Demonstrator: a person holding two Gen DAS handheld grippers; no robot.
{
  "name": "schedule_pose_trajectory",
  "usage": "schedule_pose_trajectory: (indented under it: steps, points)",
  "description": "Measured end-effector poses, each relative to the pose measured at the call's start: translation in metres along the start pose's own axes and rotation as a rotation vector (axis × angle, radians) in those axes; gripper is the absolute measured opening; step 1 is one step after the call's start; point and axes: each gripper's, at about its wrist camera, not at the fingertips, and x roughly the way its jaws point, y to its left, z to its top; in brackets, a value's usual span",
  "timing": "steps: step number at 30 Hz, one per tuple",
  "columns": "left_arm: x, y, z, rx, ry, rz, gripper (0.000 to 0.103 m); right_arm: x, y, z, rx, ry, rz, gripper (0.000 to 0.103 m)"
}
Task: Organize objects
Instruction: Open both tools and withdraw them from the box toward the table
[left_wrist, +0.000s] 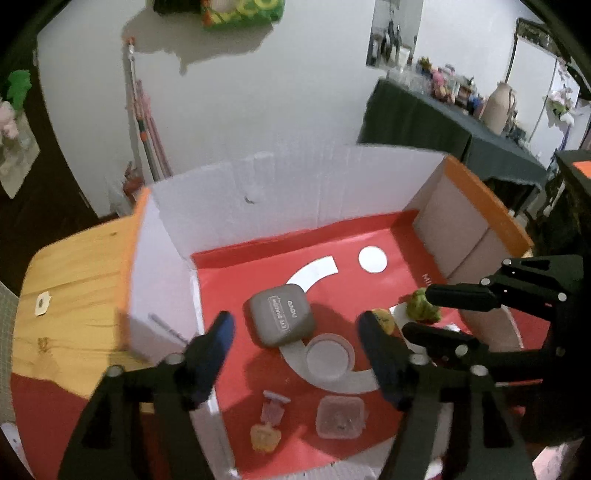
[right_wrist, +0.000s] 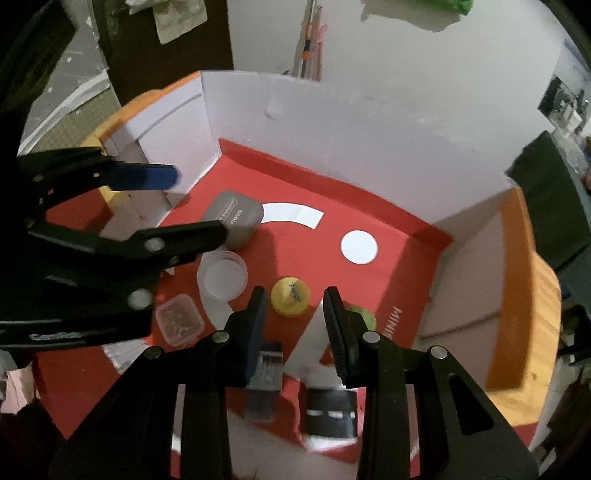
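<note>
Looking down into the open cardboard box (left_wrist: 280, 192), I see that several things already lie on its red floor. From left to right in the left wrist view there are a yellow toy (left_wrist: 265, 437) near the front, a grey case (left_wrist: 282, 316) in the middle, a round clear container (left_wrist: 330, 357) just beside it, a square clear container (left_wrist: 340, 416) in front of that, then a yellow ball (left_wrist: 384, 320) and a green toy (left_wrist: 423, 308) close together at the right. In the right wrist view two dark blocks (right_wrist: 330, 411) lie near the front. I judge that the sorting is well advanced, but I cannot tell what is left outside the box.

My left hand-held gripper (left_wrist: 295, 328) hovers above the grey case and points steeply down. Its jaws stand wide apart and nothing is between them, so it is released. My right hand-held gripper (right_wrist: 295, 301) hangs over the right part of the box, also pointing steeply down. Its jaws look nearly closed and no thing is pressed between the pads, so I take it as clenched on nothing. The wooden counter (left_wrist: 74, 280) carries the box.
</note>
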Motion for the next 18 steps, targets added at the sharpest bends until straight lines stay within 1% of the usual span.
schedule_pose_trajectory:
  steps: [2, 5, 6, 8, 11, 12, 13, 14, 16, 18]
  points:
    - [-0.013, 0.001, -0.003, 0.002, -0.038, 0.007, 0.074, -0.011, 0.003, -0.006, 0.015, -0.016, -0.011, 0.030]
    - [-0.032, 0.000, -0.008, -0.002, -0.083, 0.001, 0.075, -0.010, 0.022, 0.009, 0.034, -0.040, -0.020, 0.030]
    - [-0.039, 0.001, -0.010, -0.003, -0.098, -0.002, 0.075, -0.017, 0.022, 0.006, 0.042, -0.053, -0.022, 0.030]
    - [-0.051, 0.000, -0.016, -0.006, -0.131, -0.006, 0.080, -0.025, 0.024, 0.004, 0.054, -0.075, -0.019, 0.030]
    - [-0.070, 0.001, -0.028, -0.002, -0.173, -0.008, 0.081, -0.038, 0.031, 0.002, 0.067, -0.115, -0.024, 0.032]
    - [-0.075, 0.001, -0.032, 0.003, -0.185, -0.004, 0.081, -0.046, 0.031, -0.002, 0.073, -0.129, -0.027, 0.041]
    - [-0.082, 0.001, -0.037, 0.006, -0.200, -0.001, 0.082, -0.052, 0.032, -0.005, 0.076, -0.146, -0.033, 0.057]
    - [-0.087, 0.001, -0.042, 0.006, -0.216, 0.002, 0.083, -0.059, 0.034, -0.009, 0.075, -0.173, -0.038, 0.063]
    - [-0.098, 0.002, -0.053, 0.000, -0.252, 0.006, 0.086, -0.075, 0.036, -0.018, 0.076, -0.207, -0.040, 0.064]
    - [-0.106, 0.003, -0.064, -0.007, -0.276, -0.004, 0.086, -0.085, 0.038, -0.026, 0.097, -0.229, -0.040, 0.064]
